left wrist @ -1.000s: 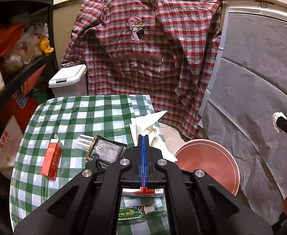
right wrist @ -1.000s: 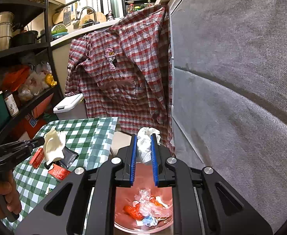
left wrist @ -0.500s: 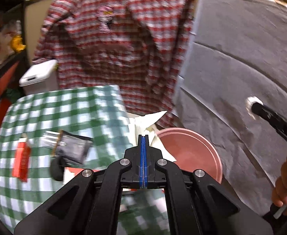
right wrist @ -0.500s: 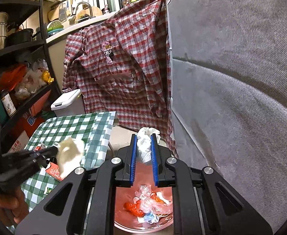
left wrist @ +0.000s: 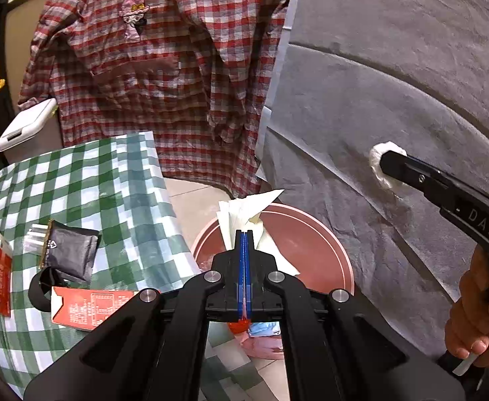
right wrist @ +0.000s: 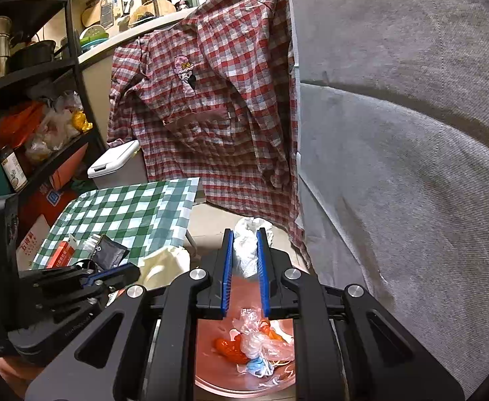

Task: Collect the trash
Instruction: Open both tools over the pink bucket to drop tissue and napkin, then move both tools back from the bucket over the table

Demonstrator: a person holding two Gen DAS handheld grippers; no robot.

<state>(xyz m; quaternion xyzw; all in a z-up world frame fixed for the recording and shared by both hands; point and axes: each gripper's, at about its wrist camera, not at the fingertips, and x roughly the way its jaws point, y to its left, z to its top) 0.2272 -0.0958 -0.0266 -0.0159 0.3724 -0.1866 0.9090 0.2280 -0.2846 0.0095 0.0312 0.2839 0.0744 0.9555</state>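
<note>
The left claw [left wrist: 245, 234] is clamping a folded cream-white paper napkin [left wrist: 244, 205], its blue pads pressed together on the sheet, and is holding it above the near rim of the round reddish-pink plastic basin [left wrist: 314, 234] standing on the floor beside the surface. The right claw [right wrist: 246, 254] is gripping a crumpled white tissue wad [right wrist: 247, 244] between its narrowly parted blue pads, and is hanging over the same basin, whose bottom is carrying a heap of clear plastic wrap, orange scraps and a pale blue piece [right wrist: 254, 344]. In the left wrist view a hand [left wrist: 478, 314] is holding the right claw's handle at the right edge. The surface, covered by a green-and-white checked cloth [left wrist: 87, 180], is bearing a dark grey foil pouch [left wrist: 70, 250], a small red carton [left wrist: 0, 277] and a flat red-and-white printed box [left wrist: 90, 307] near its edge. A red-and-white plaid shirt [right wrist: 211, 93] is hanging behind the surface, next to a white lidded bin [right wrist: 117, 163], and grey felt fabric [right wrist: 411, 133] is covering the wall to the right.
</note>
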